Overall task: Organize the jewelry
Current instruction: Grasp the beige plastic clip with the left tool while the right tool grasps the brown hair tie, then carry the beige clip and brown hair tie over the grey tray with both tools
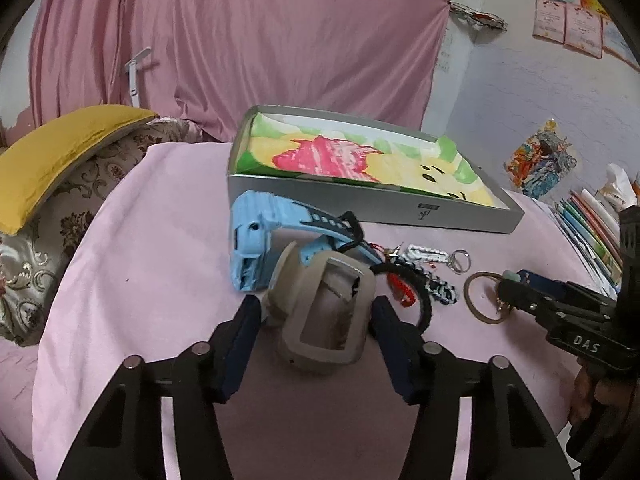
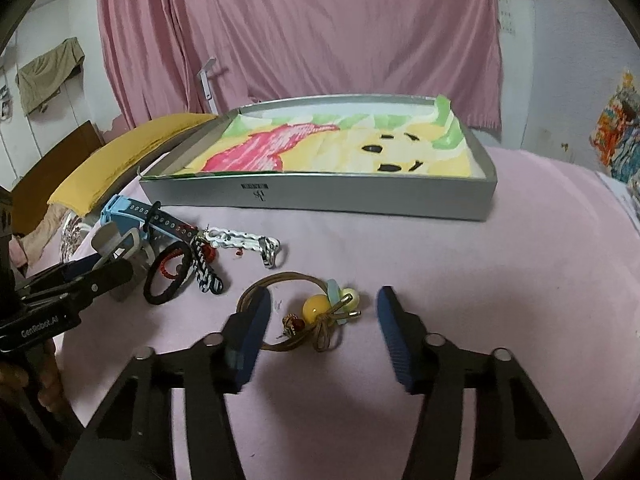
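On the pink cloth, my left gripper (image 1: pixel 316 320) straddles a beige watch (image 1: pixel 324 312) that lies between its blue pads; the pads stand close on both sides, and I see no firm squeeze. A light blue watch (image 1: pixel 256 240) lies just behind it. My right gripper (image 2: pixel 324 320) is open around a brown cord bracelet (image 2: pixel 314 306) with yellow and green beads, with gaps on either side of the beads; its left finger overlaps the cord loop. A black hair tie (image 2: pixel 168 276), a black-and-white braid (image 2: pixel 206 272) and a white braided keychain (image 2: pixel 236 238) lie between the two grippers.
A shallow grey box (image 2: pixel 320 196) lined with a cartoon-bear cloth stands behind the jewelry. A yellow cushion (image 1: pixel 60 160) and a patterned pillow lie at the left, books (image 1: pixel 588 232) at the right edge. A pink curtain hangs behind. A person's hand (image 2: pixel 24 376) holds the left gripper.
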`<state>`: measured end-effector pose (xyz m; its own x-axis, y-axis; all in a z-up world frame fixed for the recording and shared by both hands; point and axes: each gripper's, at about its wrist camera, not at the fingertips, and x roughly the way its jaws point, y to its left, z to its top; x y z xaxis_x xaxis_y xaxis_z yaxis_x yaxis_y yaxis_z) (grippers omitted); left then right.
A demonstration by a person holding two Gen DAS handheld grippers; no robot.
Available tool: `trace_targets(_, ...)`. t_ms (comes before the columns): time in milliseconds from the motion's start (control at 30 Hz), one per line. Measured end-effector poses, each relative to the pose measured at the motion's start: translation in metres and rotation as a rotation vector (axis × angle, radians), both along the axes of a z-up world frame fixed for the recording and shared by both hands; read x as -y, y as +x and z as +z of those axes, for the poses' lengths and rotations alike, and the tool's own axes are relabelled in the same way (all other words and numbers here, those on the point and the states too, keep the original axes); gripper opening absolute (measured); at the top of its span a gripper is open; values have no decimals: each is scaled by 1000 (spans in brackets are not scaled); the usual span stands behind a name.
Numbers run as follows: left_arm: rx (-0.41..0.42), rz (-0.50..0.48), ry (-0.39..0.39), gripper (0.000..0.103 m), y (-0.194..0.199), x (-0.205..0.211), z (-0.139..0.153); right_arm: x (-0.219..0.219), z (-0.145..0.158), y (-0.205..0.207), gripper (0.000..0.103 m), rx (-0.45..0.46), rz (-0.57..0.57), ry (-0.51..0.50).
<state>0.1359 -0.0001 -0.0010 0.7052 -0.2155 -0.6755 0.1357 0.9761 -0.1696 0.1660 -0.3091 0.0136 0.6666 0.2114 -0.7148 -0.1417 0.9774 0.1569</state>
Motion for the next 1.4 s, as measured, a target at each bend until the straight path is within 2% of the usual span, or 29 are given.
trace_targets(200, 4, -8, 36, 50, 2, 9, 2, -2, -4, 2, 35, -17, 12, 8)
trace_targets(333, -9, -23, 46, 50, 2, 11, 2, -4, -4, 3, 34, -24, 13, 1)
trace_targets(433, -16, -29, 63, 49, 1, 12, 3, -1, -3, 1, 29, -16, 10, 16)
trace_targets(467, -19, -29, 61, 49, 0, 12, 3, 0, -3, 1, 24, -14, 8, 18)
trace_targets(633, -21, -26, 43, 49, -7, 10, 3, 2, 1, -7, 24, 3, 24, 50)
trace_targets(833, 0, -34, -25, 48, -23, 9, 2, 4, 4, -24, 24, 67, 39, 114)
trace_targets(1133, 155, -52, -99, 48, -45, 16, 17, 8, 16, -42, 24, 182, 50, 156)
trace_targets(1400, 303, -27, -122, 48, -28, 21, 58, 16, 60, -35, 24, 329, 51, 160)
